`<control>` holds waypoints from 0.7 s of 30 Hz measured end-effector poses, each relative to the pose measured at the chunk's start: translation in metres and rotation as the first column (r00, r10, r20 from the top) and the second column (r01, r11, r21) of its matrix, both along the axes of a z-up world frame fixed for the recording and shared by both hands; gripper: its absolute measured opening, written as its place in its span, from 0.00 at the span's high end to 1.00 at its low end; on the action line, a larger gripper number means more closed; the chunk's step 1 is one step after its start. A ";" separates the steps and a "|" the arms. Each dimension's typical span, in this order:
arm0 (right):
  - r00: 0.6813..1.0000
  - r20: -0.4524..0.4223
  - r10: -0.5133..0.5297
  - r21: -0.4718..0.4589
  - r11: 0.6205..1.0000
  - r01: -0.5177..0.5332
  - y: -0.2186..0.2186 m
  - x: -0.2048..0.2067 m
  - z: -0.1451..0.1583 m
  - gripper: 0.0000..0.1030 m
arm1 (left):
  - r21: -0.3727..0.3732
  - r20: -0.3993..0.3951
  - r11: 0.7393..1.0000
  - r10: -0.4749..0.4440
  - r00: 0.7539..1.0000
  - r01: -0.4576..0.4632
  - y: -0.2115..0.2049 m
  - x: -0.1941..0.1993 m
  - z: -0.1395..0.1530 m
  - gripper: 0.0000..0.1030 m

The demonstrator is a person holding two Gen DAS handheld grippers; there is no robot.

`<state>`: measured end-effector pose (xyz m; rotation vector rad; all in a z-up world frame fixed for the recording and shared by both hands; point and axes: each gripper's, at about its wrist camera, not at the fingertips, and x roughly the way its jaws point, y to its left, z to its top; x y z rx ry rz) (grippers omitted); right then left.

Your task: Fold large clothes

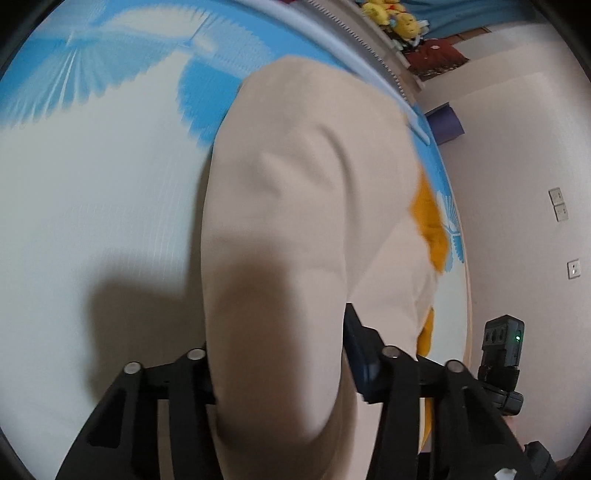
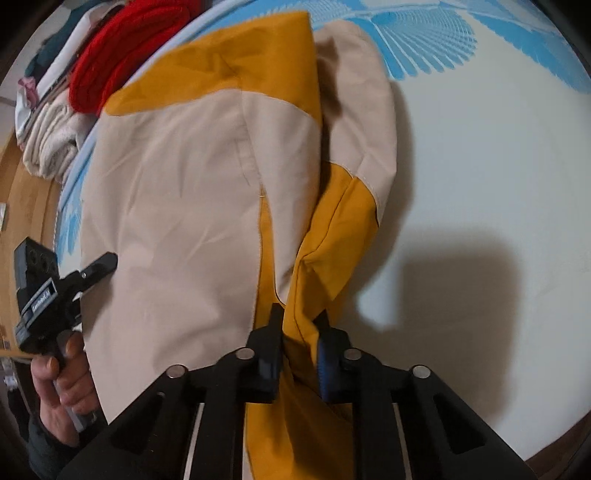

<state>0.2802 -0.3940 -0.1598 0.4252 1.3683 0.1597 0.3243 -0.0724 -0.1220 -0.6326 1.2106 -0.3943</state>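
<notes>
Faintly, tiny unreadable label (image 2: pixel 41 298)

A bedroom in a home: a bed (image 1: pixel 92 192) spread with a white sheet printed in blue feather shapes fills both views. At the upper right of the left wrist view, yellow plush toys (image 1: pixel 391 16) crowd the headboard end, with pale pink walls and wall sockets (image 1: pixel 559 205) at the right. At the upper left of the right wrist view, a red knit (image 2: pixel 122 51) and folded cream clothes (image 2: pixel 51 144) are piled beside the bed.
</notes>
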 end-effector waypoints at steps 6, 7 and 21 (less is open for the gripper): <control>0.980 0.163 -0.112 0.077 0.992 0.100 0.020 0.049 0.018 0.88 | 0.057 0.079 0.998 0.016 0.997 -0.021 0.028 0.054 0.045 0.60; 0.975 0.188 -0.120 0.091 0.990 0.105 0.024 0.057 0.022 0.89 | 0.073 0.091 0.997 0.021 0.996 -0.028 0.036 0.063 0.050 0.60; 0.985 0.172 0.030 -0.033 0.999 -0.025 0.076 0.123 0.016 0.63 | 0.031 -0.101 0.977 0.214 0.972 -0.212 0.164 0.093 0.015 0.50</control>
